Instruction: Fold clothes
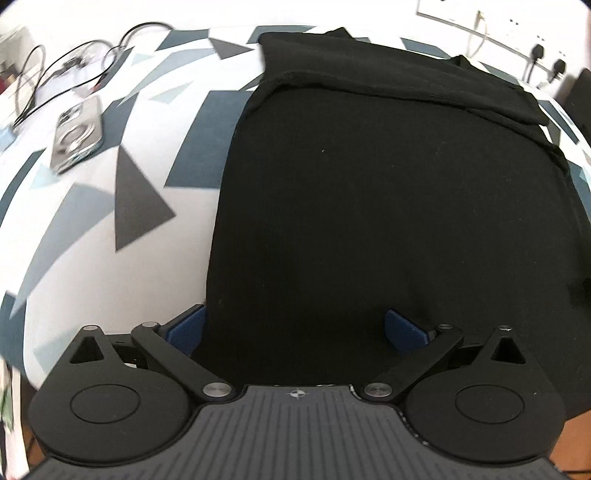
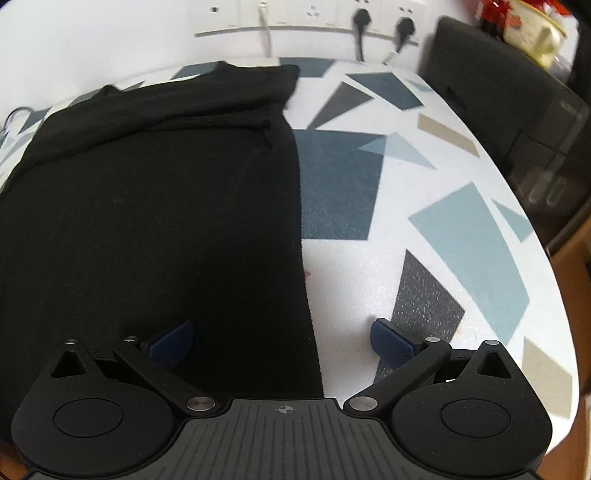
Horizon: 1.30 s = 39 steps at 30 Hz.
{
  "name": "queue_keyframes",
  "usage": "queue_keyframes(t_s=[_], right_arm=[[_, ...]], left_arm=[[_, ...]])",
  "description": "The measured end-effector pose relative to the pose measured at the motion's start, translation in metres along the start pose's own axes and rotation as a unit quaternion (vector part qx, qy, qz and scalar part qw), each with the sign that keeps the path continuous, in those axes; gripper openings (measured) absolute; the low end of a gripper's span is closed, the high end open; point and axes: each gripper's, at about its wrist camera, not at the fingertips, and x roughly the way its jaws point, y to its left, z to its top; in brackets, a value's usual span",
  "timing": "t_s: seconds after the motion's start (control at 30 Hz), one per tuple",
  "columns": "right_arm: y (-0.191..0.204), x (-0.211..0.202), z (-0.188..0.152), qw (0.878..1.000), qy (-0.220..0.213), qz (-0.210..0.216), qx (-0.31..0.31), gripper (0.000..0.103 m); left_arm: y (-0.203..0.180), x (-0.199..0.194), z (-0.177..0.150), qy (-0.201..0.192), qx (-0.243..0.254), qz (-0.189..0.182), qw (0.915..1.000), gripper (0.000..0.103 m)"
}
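— Nearest to the left camera is the left claw [image 1: 295, 330], is it not? How do its jaws stand?

— Wide apart, with nothing pressed between them. One blue pad [image 1: 188, 326] is at the left edge of the black garment [image 1: 388, 206], the other is over the dark cloth itself. I cannot tell if the pads touch the cloth.

— And the right claw [image 2: 280, 341]?

— Also spread wide and holding nothing. Its left pad [image 2: 173, 343] is above the garment [image 2: 155, 221], and the right pad is above the bare surface [image 2: 347, 280]. The right edge of the cloth runs between the two.

— Where does the garment lie?

— Flat on the surface, which is white with blue, grey and beige triangles and shapes. The cloth is smooth in the near part. At the far end a layer is folded over, and it makes a thick band across the width.

— What else is around?

— In the left view, a phone [image 1: 75, 134] lies to the left of the garment, well apart from it, and thin cables [image 1: 70, 70] curl behind it. In the right view, wall sockets [image 2: 310, 14] with plugs are behind the surface, and a dark chair [image 2: 491, 99] stands at the far right.
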Motion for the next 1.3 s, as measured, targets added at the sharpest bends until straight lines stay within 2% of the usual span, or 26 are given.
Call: queue_keyframes(t_s=[0.23, 0.57, 0.83, 1.0, 1.17, 1.3], right_arm=[[-0.004, -0.002, -0.004, 1.000, -0.010, 0.015, -0.026, 0.102], [-0.007, -0.006, -0.012, 0.998, -0.033, 0.026, -0.041, 0.102], [-0.007, -0.007, -0.017, 0.998, -0.046, 0.026, -0.041, 0.102], [-0.010, -0.008, -0.023, 0.996, -0.068, 0.032, -0.045, 0.102], [-0.010, -0.009, -0.024, 0.996, -0.071, 0.032, -0.045, 0.102], [-0.012, -0.014, -0.019, 0.998, -0.044, 0.039, -0.035, 0.102]], left_arm=[[-0.002, -0.005, -0.004, 0.001, -0.028, 0.015, 0.9995, 0.103], [-0.003, -0.007, -0.007, 0.003, -0.035, 0.018, 0.9992, 0.103], [0.003, -0.011, -0.016, -0.008, 0.000, -0.002, 1.0000, 0.103], [0.005, -0.013, -0.018, 0.000, 0.031, -0.015, 0.9994, 0.103], [0.007, -0.015, -0.021, 0.008, 0.058, -0.027, 0.9979, 0.103], [0.006, -0.014, -0.019, 0.015, 0.055, -0.024, 0.9981, 0.103]])
